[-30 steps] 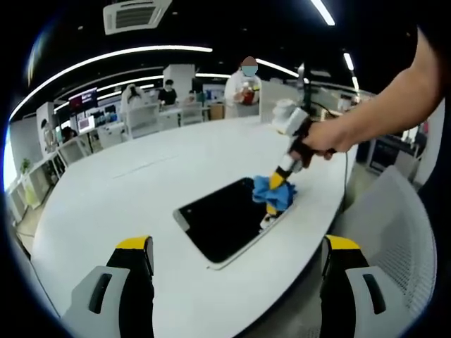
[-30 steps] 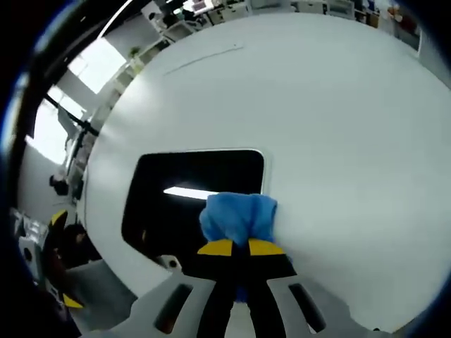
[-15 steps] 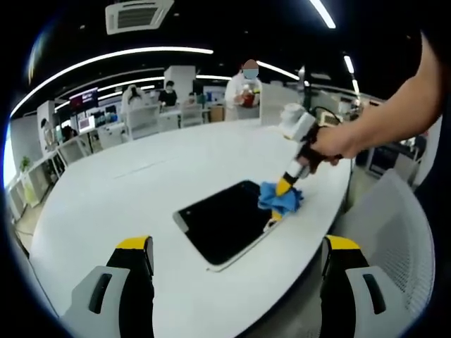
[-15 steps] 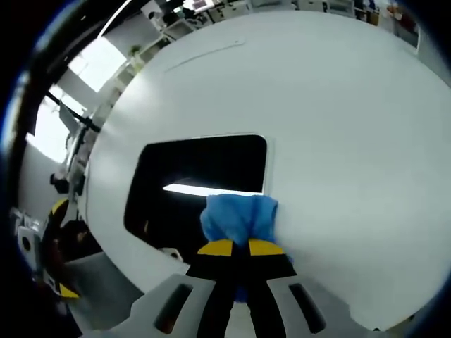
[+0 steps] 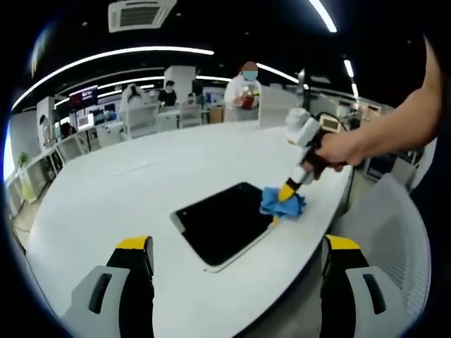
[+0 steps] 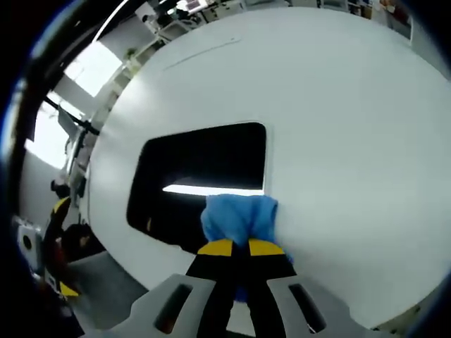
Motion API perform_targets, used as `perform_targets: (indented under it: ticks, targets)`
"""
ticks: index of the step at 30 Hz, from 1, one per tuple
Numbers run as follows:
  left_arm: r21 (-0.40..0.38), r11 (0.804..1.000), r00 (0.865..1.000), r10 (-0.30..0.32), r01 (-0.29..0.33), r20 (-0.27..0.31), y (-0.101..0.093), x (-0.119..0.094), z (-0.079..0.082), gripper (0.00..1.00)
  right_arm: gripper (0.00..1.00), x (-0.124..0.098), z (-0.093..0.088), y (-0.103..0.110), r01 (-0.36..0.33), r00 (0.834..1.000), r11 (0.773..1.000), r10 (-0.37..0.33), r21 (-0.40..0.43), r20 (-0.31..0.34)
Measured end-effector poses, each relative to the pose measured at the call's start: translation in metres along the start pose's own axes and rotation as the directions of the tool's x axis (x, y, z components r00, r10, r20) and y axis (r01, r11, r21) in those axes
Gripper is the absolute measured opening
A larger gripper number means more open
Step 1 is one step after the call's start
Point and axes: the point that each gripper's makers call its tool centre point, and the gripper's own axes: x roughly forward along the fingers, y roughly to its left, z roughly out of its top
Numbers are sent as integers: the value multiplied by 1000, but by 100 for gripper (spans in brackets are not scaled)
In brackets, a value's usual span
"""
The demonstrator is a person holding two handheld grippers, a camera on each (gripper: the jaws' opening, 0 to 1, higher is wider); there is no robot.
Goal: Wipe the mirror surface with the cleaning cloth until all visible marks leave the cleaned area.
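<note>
- Your right gripper (image 6: 237, 246) is clamped on the blue cleaning cloth (image 6: 239, 217) at lower centre, pressing it onto the mirror's (image 6: 201, 176) near edge — probably mid-wipe.
- Marks on the glass are too faint to judge.
- Your left gripper (image 5: 236, 264) stands wide and empty, lower frame, clear of the white table (image 5: 127, 190).

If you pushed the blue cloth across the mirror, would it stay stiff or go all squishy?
Probably squishy: the cloth bunches into soft folds where the right gripper pinches it. It likely weighs little, since that pinch alone carries it. It should glide easily, because the mirror looks smooth and glossy, lying flat on the table.
</note>
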Motion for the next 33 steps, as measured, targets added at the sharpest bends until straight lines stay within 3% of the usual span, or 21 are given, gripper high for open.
perform_targets:
  ticks: [33]
  targets:
    - [-10,1000,1000,-10,10,-29,-1,0,-5,100,0,6,2,17,-31,1000,999,31,24,6]
